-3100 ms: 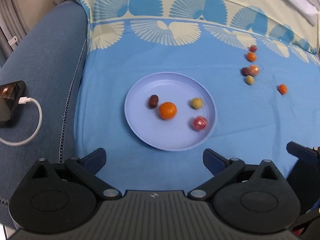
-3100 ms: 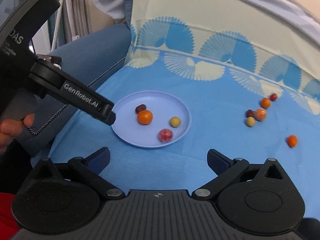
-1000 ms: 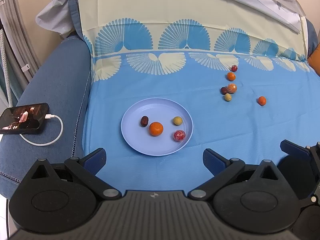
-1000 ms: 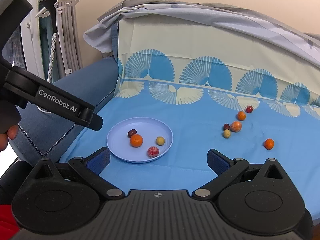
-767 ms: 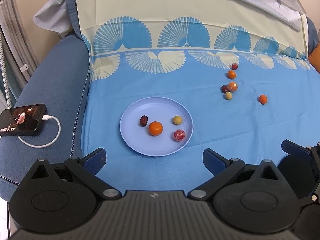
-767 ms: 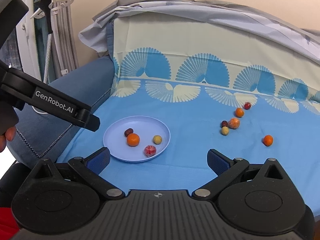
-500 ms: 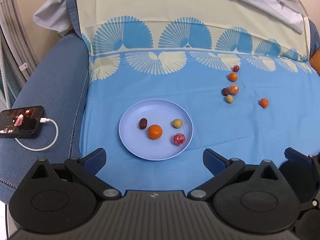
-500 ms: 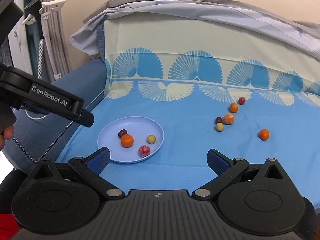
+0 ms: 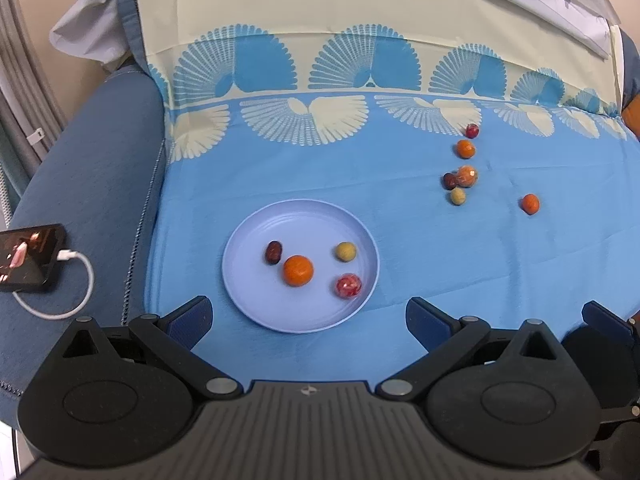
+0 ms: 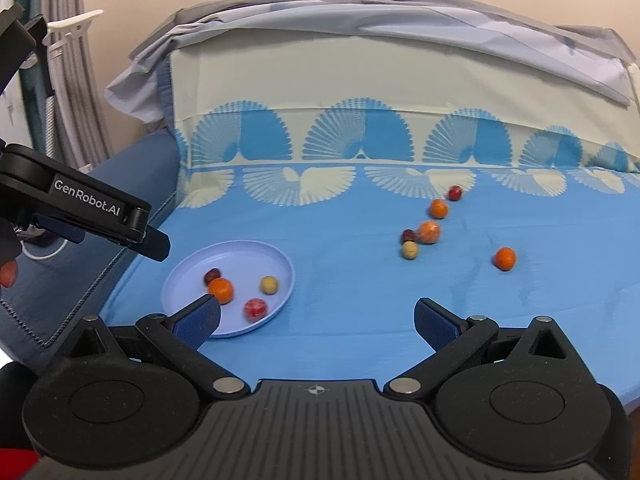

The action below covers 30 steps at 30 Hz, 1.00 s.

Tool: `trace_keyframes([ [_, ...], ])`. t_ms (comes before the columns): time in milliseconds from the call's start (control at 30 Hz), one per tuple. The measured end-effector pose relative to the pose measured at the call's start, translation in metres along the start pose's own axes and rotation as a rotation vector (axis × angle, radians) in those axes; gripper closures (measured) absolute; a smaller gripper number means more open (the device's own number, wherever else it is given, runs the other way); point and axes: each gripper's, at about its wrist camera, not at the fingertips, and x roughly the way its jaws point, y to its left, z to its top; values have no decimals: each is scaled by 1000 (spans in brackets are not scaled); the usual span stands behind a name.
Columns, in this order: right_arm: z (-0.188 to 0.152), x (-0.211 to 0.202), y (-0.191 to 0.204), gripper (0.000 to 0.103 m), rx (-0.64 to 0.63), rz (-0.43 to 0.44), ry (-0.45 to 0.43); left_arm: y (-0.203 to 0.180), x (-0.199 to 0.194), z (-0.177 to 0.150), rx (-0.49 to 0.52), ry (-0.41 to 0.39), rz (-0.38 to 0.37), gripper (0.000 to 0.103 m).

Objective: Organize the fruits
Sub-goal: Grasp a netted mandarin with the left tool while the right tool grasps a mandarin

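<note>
A pale blue plate [image 9: 240, 280] [image 10: 176, 276] lies on the blue cloth. It holds an orange [image 9: 298, 270] [image 10: 221, 290], a dark red fruit [image 9: 273, 252], a yellowish ball [image 9: 345, 251] and a red speckled fruit [image 9: 348, 285] [image 10: 255, 308]. Several loose fruits sit to the right on the cloth: a cluster [image 9: 460, 182] [image 10: 424, 236] and a lone orange [image 9: 530, 203] [image 10: 504, 258]. My left gripper [image 9: 308, 318] hangs open over the plate's near edge, empty. My right gripper [image 10: 316, 318] is open and empty, right of the plate.
A phone [image 9: 28, 258] on a white charging cable [image 9: 76, 292] rests on the blue sofa arm at the left. The cushioned backrest [image 9: 360, 52] rises behind the cloth. The left gripper's body [image 10: 80, 204] crosses the right wrist view's left side.
Both grippers pulled back and up from the plate over the last seconds, then the right view swung rightward, so plate and fruits drifted left in it. Fruits have not moved.
</note>
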Motion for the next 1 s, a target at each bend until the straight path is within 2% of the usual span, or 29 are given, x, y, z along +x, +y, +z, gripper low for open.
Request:
trace_keyframes([
  [200,0,13,-20,1,49,-47,10,-19,16,13,23,15,-11,0],
  [467,3,37,-62,1,80,-168,-1,-50,45,40,48,5,-28,0],
  [567,5,56,-86,1,114,-224,23,-67,62,54,82,-2,-37,0],
  [700,8,90,-119,1,155,-284,59,-95,98,75,167,-14,-8,0],
  [1000,23,175,-191,1,158,-412,41,-150,180,130,216,14,-137,0],
])
